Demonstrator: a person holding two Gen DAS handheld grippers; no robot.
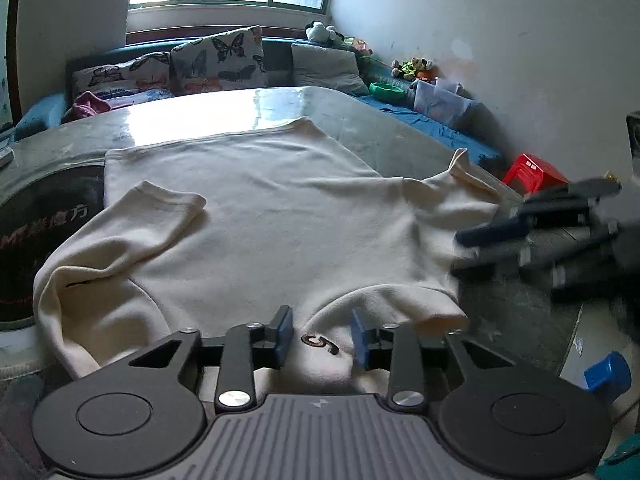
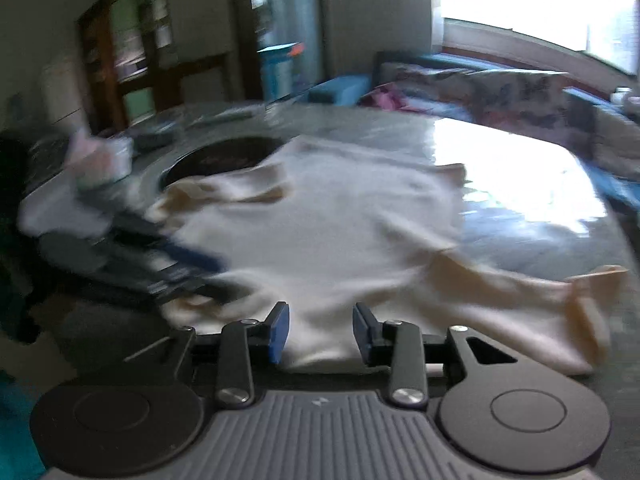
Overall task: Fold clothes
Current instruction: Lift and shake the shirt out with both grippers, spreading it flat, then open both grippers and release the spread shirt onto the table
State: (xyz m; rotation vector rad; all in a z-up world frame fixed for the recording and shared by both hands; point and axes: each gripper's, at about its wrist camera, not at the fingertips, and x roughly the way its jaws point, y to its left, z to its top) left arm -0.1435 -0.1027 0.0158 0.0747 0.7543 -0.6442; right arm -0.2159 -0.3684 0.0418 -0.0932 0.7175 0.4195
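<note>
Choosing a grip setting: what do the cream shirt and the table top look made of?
Cream shirt: soft matte knit, probably cotton; it drapes and creases, with ribbed cuffs. Table top: hard and glossy, perhaps glass or polished stone; it mirrors the window glare.

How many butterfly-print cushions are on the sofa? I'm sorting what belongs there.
2 that I can make out: one butterfly cushion upright behind the table's middle, another leaning lower to its left. A plain grey cushion sits right of them; others may be hidden.
</note>
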